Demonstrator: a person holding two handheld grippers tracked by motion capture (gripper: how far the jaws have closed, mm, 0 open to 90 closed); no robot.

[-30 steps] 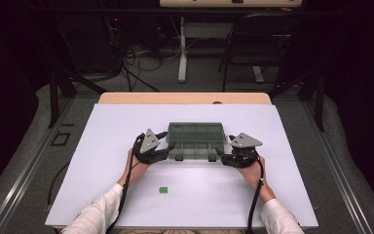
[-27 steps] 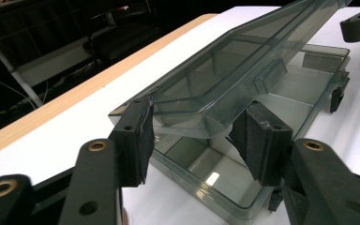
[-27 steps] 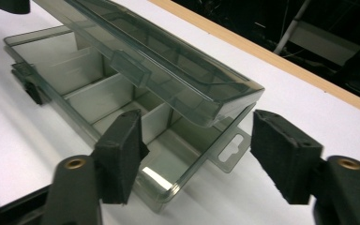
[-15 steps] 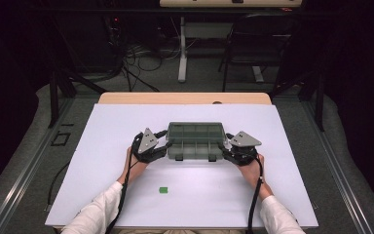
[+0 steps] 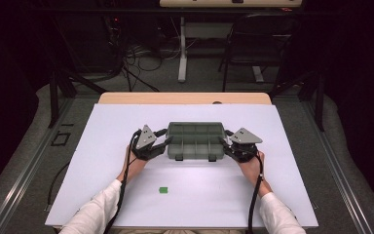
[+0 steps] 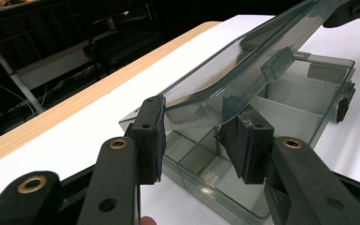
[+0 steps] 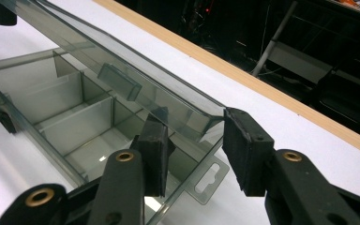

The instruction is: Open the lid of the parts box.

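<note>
A clear grey compartment box lies mid-table with its lid tilted up off the base. My left gripper is at the box's left end. Its jaws have just been closing, and its pads pinch the lid's corner, also seen between my left gripper jaws up close. My right gripper is at the right end and has also just been closing. In the right gripper view the lid ends between my right gripper pads, over the empty base.
A small green block lies on the white table sheet nearer the person, left of centre. A wooden table edge runs along the far side. Dark floor with cables and stands lies beyond.
Both pairs of jaws have narrowed slightly at the box's ends. The hands and the box have stayed where they were.
</note>
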